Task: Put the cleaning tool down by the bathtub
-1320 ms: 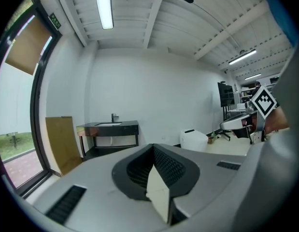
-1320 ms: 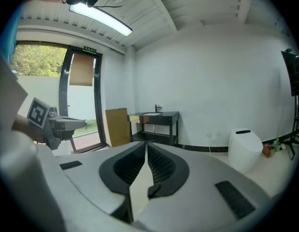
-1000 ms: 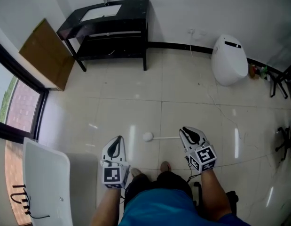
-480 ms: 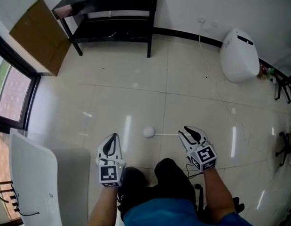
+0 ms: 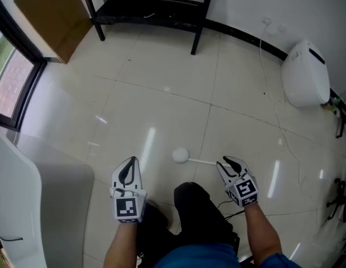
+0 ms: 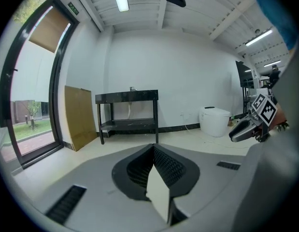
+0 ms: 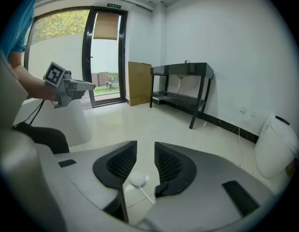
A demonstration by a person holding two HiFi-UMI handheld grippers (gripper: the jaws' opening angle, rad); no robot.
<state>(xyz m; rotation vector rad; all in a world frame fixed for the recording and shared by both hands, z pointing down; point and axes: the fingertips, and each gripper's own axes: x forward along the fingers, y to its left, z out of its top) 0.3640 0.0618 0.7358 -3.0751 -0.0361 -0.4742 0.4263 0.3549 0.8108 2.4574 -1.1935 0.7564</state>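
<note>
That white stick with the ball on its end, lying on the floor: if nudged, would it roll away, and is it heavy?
Probably light: the cleaning tool is only a thin stick with a small round head. A nudge would likely make it slide or swing, since the floor looks glossy and smooth. It seems stiff, as it lies straight.

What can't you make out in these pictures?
- Black stand: the head view's top edge cuts off its top.
- Bathtub: the head view's left edge cuts most of it away.
- Cleaning tool: in the head view its handle end is hidden under the right gripper, whose jaws have just been opening, with the tool's head in their gap.
- Items beside the toilet: too small to name.
</note>
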